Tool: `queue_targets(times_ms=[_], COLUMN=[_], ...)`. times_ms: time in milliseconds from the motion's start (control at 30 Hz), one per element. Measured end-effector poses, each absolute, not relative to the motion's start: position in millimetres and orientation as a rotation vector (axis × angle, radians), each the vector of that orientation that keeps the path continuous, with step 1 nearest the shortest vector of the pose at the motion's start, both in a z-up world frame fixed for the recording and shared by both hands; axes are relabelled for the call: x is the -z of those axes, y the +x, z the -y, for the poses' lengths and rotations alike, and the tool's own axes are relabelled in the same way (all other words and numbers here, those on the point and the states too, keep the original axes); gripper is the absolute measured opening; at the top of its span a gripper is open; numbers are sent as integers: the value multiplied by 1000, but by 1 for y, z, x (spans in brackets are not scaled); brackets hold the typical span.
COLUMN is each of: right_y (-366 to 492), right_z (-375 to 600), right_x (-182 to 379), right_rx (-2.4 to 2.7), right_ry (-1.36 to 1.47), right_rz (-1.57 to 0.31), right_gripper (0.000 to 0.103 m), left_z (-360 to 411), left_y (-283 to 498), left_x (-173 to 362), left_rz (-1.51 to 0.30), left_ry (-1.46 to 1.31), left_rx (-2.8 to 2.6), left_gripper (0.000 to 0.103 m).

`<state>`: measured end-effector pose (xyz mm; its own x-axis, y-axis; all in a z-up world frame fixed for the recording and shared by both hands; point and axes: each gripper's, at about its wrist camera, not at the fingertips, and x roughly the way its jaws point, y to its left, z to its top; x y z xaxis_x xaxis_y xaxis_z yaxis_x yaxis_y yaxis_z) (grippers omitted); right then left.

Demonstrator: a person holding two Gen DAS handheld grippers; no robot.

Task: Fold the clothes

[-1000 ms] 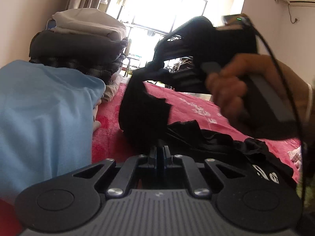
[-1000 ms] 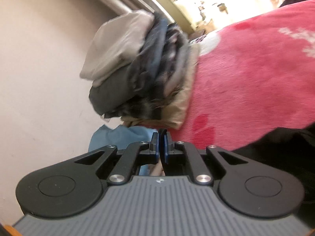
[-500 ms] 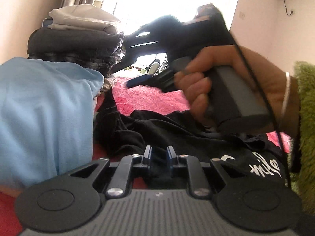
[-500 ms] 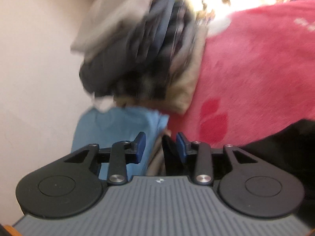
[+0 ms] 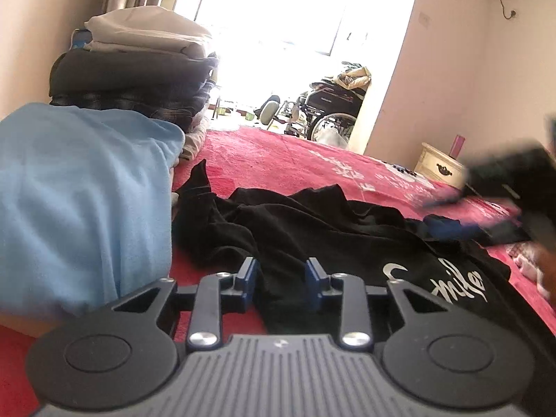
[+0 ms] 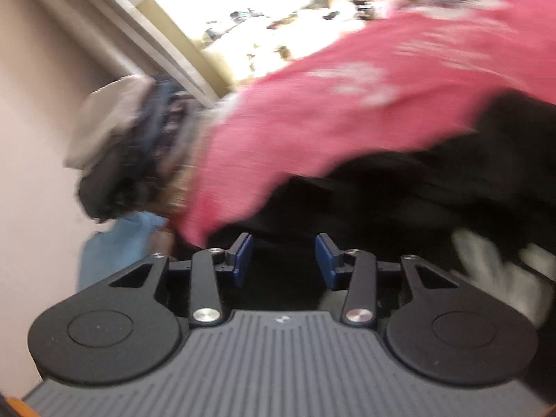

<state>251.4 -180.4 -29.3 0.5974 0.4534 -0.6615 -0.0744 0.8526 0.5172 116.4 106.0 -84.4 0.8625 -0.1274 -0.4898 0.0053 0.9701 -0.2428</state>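
Observation:
A black T-shirt with white lettering lies crumpled on the red blanket. My left gripper is open just above the shirt's near edge, nothing between its blue pads. The right gripper appears blurred at the right edge of the left wrist view, over the shirt's far side. In the right wrist view the right gripper is open over the black T-shirt; the picture is blurred by motion.
A tall stack of folded clothes stands at the back left against the wall, with a light blue folded garment in front of it. A wheelchair and a cream bedside cabinet lie beyond the bed.
Both grippers opened and let go of the black T-shirt, which dropped onto the blanket. The right gripper and hand swung away from the middle to the right edge.

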Motion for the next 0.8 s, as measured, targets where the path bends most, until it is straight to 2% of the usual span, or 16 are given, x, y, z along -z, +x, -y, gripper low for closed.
queue_targets(times_ms=[133, 200, 367, 467, 600, 800], right_y=[205, 197, 218, 253, 299, 345], right_z=[253, 289, 353, 365, 373, 365], right_x=[39, 41, 56, 71, 82, 100], right_rx=[-137, -61, 10, -27, 12, -91], right_ry=[419, 409, 420, 443, 450, 635], right_rz=[-897, -874, -862, -881, -860, -888], right_gripper=[42, 48, 63, 79, 83, 87], left_z=[-103, -102, -98, -93, -87, -84], left_y=[123, 128, 141, 141, 140, 140], left_x=[83, 84, 89, 95, 103, 108], left_rz=[-562, -593, -659, -667, -680, -668], left_ry=[-223, -224, -214, -168, -130, -122], left_rx=[79, 81, 72, 53, 36, 27], left_gripper=[41, 45, 45, 45, 45, 48])
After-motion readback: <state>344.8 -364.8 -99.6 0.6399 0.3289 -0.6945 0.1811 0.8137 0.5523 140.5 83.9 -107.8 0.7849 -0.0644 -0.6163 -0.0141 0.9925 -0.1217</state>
